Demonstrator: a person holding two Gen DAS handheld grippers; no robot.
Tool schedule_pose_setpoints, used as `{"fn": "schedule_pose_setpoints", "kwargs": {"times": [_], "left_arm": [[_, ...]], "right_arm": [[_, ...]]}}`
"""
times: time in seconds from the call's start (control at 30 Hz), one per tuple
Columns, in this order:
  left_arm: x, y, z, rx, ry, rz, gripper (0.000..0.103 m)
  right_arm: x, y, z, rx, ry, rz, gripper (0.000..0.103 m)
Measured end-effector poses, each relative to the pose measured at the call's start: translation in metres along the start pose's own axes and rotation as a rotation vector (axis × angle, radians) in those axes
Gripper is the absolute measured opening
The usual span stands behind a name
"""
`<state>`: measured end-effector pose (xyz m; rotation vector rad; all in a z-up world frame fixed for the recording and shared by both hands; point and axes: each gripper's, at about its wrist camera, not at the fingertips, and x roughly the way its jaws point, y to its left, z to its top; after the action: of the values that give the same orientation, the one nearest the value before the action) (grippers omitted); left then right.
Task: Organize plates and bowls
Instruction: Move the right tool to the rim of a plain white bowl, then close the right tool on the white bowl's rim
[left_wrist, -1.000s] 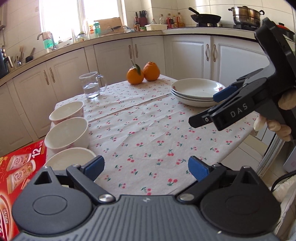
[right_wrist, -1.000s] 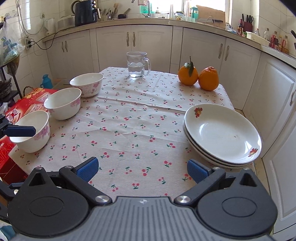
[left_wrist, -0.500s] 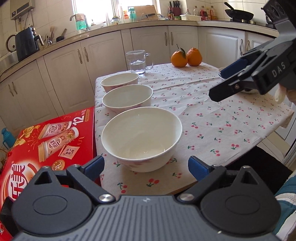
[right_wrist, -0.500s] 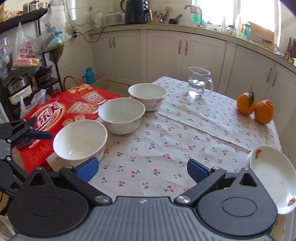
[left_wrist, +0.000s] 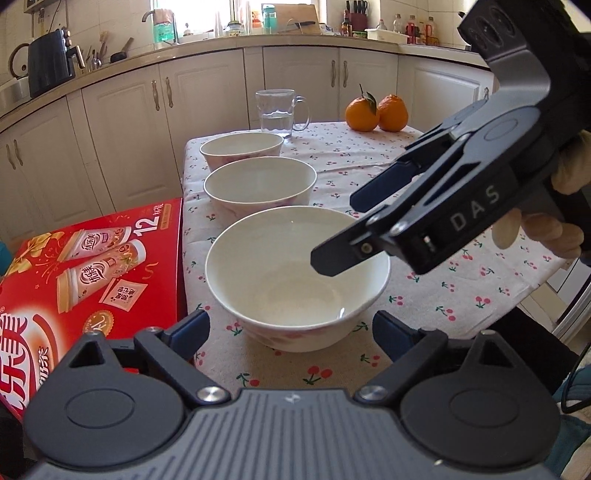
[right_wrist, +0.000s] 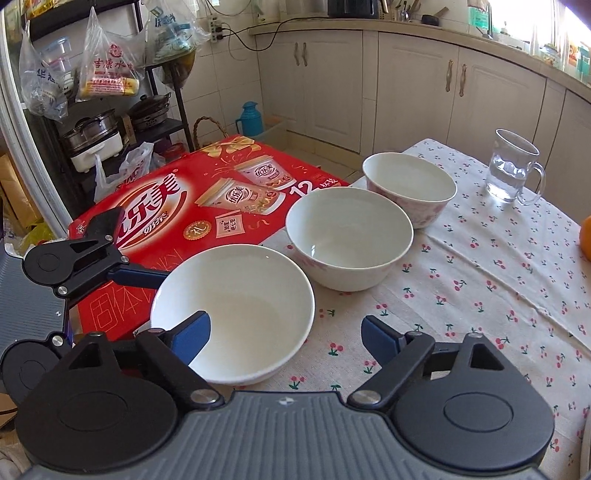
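1. Currently near bowl (left_wrist: 295, 280) sits at the desk (left_wrist: 443, 295) corner, first of three bowls in a row; middle bowl (left_wrist: 260, 182) and far bowl (left_wrist: 242, 147) behind it.
2. Left tongs (left_wrist: 291, 326) released, fingers flanking near bowl, not touching.
3. Right tongs (right_wrist: 286, 332) released, one finger over near bowl's inside.
4. Red box (left_wrist: 85, 273) beside near bowl, off the desk edge.

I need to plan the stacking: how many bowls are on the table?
3, in a row along the table's left edge: near bowl, middle bowl, far bowl by the glass mug.
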<state>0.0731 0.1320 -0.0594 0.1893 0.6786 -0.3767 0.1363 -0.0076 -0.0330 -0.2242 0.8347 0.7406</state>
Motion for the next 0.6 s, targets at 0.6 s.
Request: {"fn": "schedule_pose_setpoints", "kwargs": {"times": [0.6], "left_arm": [[0.001,0.002,0.004,0.006,0.002,-0.027,0.082]], "right_arm": [[0.015,-0.011,0.005,0.074,0.008,0.112,0.063]]}}
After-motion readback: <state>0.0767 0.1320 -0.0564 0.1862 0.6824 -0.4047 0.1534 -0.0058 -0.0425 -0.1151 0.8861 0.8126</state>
